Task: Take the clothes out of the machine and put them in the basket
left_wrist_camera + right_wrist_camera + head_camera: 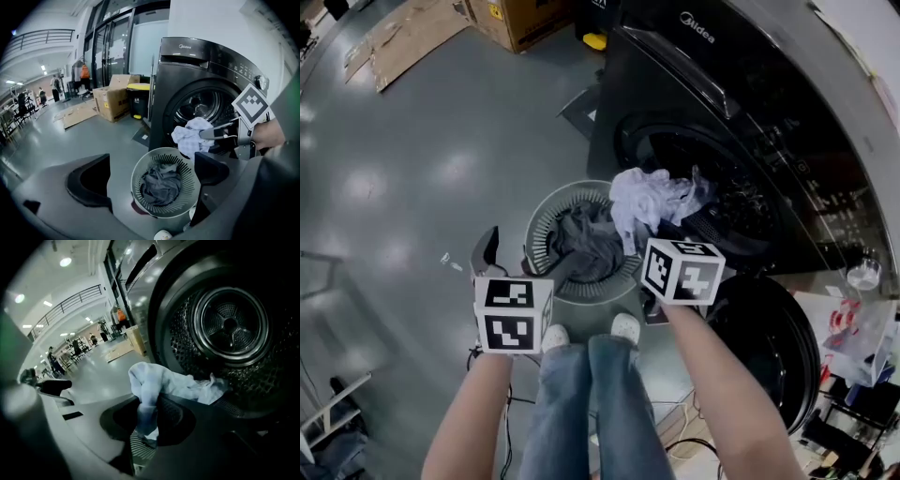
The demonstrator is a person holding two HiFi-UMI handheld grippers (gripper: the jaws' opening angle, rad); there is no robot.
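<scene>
In the right tool (147,420), a crumpled pale-blue cloth (150,378)

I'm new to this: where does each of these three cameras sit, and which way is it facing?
Head view: on the person's head, facing steeply down at the basket and washing machine; forearms, legs, left gripper and right gripper show.
Left gripper view: on the left gripper, looking along its open fingers at basket and machine.
Right gripper view: on the right gripper, facing the drum; its fingers shut on the white garment.
Shared: all three show that garment.
</scene>
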